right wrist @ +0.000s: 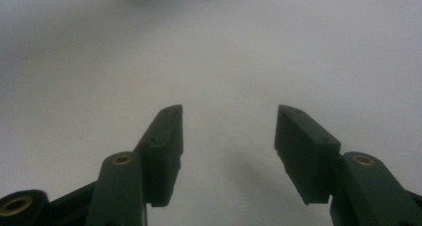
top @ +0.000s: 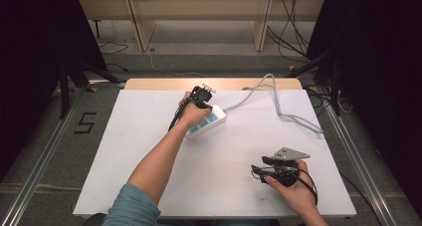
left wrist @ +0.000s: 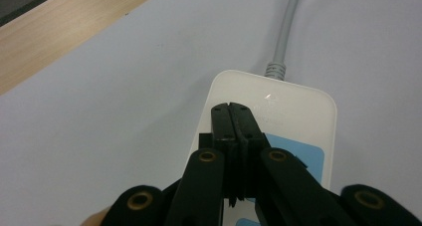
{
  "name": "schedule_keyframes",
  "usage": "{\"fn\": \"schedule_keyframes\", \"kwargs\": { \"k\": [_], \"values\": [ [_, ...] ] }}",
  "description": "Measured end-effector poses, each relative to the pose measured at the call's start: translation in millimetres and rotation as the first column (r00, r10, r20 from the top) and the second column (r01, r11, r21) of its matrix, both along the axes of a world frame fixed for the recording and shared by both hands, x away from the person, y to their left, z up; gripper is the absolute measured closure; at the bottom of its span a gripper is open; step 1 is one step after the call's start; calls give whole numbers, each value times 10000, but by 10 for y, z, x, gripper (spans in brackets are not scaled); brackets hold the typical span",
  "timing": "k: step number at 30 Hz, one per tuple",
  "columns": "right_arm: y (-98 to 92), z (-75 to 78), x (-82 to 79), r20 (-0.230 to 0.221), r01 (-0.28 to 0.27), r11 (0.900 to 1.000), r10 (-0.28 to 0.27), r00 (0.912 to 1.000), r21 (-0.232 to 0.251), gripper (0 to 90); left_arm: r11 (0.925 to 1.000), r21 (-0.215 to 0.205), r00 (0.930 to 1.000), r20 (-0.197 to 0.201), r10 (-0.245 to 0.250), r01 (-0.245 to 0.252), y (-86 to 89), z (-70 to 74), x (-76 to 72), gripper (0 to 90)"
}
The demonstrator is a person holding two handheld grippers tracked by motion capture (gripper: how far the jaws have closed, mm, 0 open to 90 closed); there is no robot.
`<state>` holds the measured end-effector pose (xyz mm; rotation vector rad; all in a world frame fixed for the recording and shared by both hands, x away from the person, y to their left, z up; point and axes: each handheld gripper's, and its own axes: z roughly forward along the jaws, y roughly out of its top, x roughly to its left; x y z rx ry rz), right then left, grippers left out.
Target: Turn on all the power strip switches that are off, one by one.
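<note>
White sheet (top: 149,151) covers a wooden table (top: 149,83); grey floor (top: 209,61) beyond.

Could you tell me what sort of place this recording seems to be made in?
Probably a lab recording station: a white-covered table framed by black curtains, loose cables on the floor, and a power strip.

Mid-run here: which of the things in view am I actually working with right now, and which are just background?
In play:
- white power strip, under the left gripper, jaws shut over its top
- its grey cable
- right gripper, open above the white table cover

Background:
- wooden furniture beyond the table
- loose floor cables
</note>
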<state>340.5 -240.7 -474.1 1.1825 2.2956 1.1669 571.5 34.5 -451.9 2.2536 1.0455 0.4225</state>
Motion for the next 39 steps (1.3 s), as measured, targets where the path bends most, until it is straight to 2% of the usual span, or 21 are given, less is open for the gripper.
{"fn": "schedule_keyframes", "kwargs": {
  "k": [13,20,23,28,32,36,39],
  "values": [
    [-8,-1,2,-23,8,10000,-8,10000,-38,457,9998,46,9997,181,178,-179,5,17,0,899],
    [-19,-3,6,-37,22,10000,-22,10000,-38,457,9997,-22,9997,74,235,-235,40,25,6,899],
    [-11,-4,8,-27,-3,10000,3,10000,-50,457,9997,90,9997,99,218,-219,37,22,4,899],
    [-7,-6,3,-50,-1,10000,0,10000,-44,457,9997,-116,9997,35,224,-223,58,9,15,899],
    [-10,-7,8,-56,7,10000,-7,10000,-24,456,9999,-14,9999,43,154,-154,50,6,15,899],
    [-4,-10,7,-58,-5,10000,4,10000,-42,457,9995,-213,9996,-107,248,-250,68,1,27,900],
    [-6,-7,4,-67,0,10000,0,10000,-38,456,9998,-157,9998,-138,154,-157,71,5,39,900]
  ]
}}
